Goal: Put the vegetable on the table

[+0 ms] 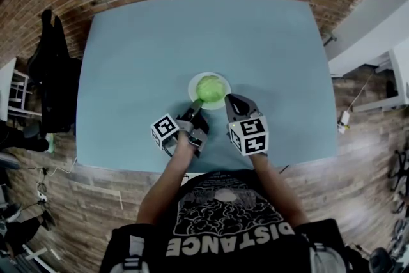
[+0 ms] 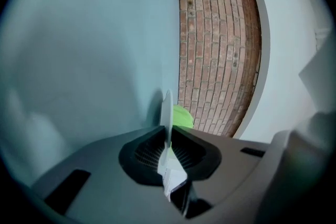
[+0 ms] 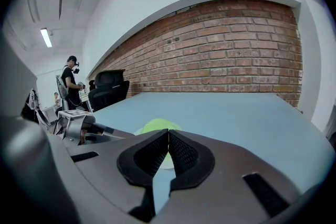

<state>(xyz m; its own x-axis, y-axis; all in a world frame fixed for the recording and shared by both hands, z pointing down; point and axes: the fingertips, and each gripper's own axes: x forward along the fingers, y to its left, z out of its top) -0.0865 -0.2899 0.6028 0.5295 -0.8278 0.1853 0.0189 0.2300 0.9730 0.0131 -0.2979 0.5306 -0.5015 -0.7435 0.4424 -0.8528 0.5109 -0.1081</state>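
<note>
A round green vegetable (image 1: 210, 87) lies on a small white plate (image 1: 224, 80) in the near middle of the blue table (image 1: 140, 54). My left gripper (image 1: 197, 106) is rolled on its side and shut on the plate's near-left rim. In the left gripper view the plate's edge (image 2: 168, 110) stands upright between the jaws (image 2: 168, 140), with the vegetable (image 2: 182, 117) just behind it. My right gripper (image 1: 231, 101) sits just right of the plate, shut with nothing in it. In the right gripper view (image 3: 168, 137) the vegetable (image 3: 156, 125) shows just beyond the tips.
A black office chair (image 1: 54, 73) with dark clothing stands off the table's left edge. Behind the table runs a brick wall (image 3: 226, 71). A person (image 3: 71, 81) stands far off at the left beside another black chair (image 3: 107, 87).
</note>
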